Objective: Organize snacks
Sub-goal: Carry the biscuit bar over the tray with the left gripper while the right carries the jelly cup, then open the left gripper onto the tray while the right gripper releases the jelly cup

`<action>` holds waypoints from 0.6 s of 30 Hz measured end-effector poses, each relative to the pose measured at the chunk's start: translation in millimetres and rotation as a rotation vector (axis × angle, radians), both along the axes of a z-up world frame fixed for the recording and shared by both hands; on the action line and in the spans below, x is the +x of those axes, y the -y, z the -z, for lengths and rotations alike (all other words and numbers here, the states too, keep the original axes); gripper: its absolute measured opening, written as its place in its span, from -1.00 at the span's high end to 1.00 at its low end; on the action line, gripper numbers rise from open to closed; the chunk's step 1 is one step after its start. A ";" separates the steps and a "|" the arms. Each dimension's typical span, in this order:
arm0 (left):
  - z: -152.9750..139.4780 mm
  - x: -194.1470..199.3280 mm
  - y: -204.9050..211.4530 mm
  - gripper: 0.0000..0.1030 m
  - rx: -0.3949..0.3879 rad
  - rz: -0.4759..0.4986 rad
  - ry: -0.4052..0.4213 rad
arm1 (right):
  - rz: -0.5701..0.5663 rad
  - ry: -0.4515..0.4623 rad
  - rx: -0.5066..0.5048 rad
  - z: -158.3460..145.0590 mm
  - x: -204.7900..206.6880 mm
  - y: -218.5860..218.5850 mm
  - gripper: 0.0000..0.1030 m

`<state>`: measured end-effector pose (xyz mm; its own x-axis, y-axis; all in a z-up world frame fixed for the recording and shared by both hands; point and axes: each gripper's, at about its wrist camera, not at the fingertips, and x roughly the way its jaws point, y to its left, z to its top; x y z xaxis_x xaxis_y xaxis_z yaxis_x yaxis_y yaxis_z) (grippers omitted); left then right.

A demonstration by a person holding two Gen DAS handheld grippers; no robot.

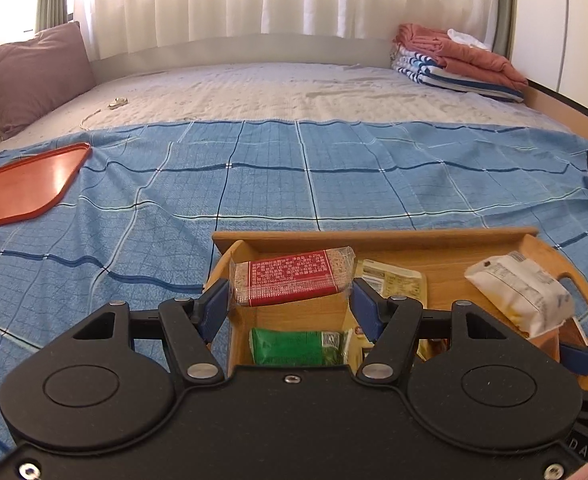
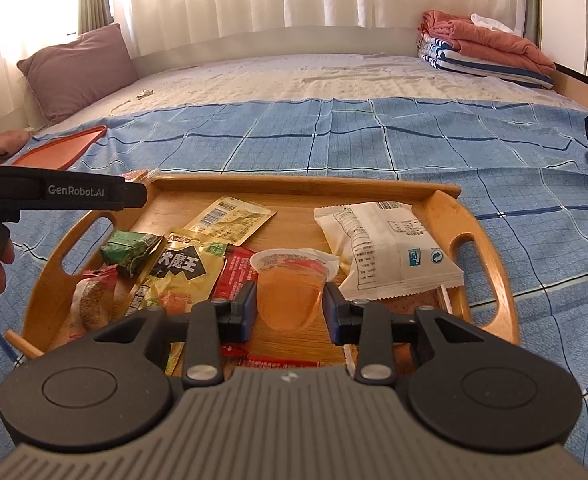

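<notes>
Holding two snacks at once over wooden tray (image 2: 489, 280) on bed.

Left hand-held gripper (image 1: 290, 300): clenched on red cracker pack (image 1: 290, 278), gripped by its short ends, raised above tray's left part. Advised: kept level, carried clear of tray wall toward orange tray (image 1: 26, 188), lying well apart to the left, judged the likely sorting spot.

Right hand-held gripper (image 2: 290, 304): closed against jelly cup (image 2: 290, 288), pads touching cup wall on both sides, lid uppermost. Advised: light squeeze only, soft cup judged prone to buckle; kept upright.

Remaining in tray: white packet (image 2: 385, 248), green packet (image 2: 132, 252), yellow bag (image 2: 182, 272).
</notes>
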<state>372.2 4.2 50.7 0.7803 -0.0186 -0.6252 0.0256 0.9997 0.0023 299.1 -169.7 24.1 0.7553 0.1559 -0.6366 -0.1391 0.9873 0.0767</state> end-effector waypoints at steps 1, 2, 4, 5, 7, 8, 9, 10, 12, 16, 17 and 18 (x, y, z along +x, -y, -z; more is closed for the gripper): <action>1.6 3.1 0.3 -0.22 0.000 0.001 -0.001 | -0.001 -0.002 -0.001 1.5 1.9 -0.1 0.24; 3.2 6.2 0.8 -0.22 0.004 -0.001 -0.003 | -0.002 -0.003 -0.003 2.8 3.3 -0.1 0.24; 5.7 11.7 1.3 -0.22 0.012 -0.003 -0.006 | -0.003 -0.003 -0.006 4.9 6.1 -0.6 0.24; 7.0 13.9 1.2 -0.22 0.012 -0.005 -0.008 | -0.003 -0.003 -0.007 5.7 7.1 -0.5 0.24; 9.5 17.9 -0.1 -0.22 0.001 -0.007 -0.017 | -0.006 -0.004 -0.006 7.1 8.5 -0.2 0.24; 11.0 19.9 -0.6 -0.22 -0.007 -0.007 -0.023 | -0.006 -0.004 -0.007 7.8 9.0 -0.2 0.24; 12.5 21.6 -1.0 -0.22 -0.011 -0.007 -0.028 | -0.007 -0.003 -0.009 8.6 9.2 -0.1 0.24; 14.1 22.4 -0.7 -0.22 -0.008 -0.008 -0.030 | -0.006 -0.004 -0.009 9.3 9.6 0.2 0.24; 16.6 23.9 0.8 -0.22 0.005 -0.007 -0.031 | -0.006 -0.007 -0.007 10.7 10.7 0.8 0.24; 20.9 27.9 0.8 -0.22 0.002 -0.010 -0.041 | -0.007 -0.009 -0.006 12.4 11.9 1.5 0.24; 21.9 28.8 0.8 -0.22 0.002 -0.010 -0.043 | -0.008 -0.010 -0.006 12.9 12.2 1.5 0.24; 23.1 30.1 0.5 -0.22 0.004 -0.010 -0.045 | -0.009 -0.013 -0.005 13.5 12.7 1.5 0.24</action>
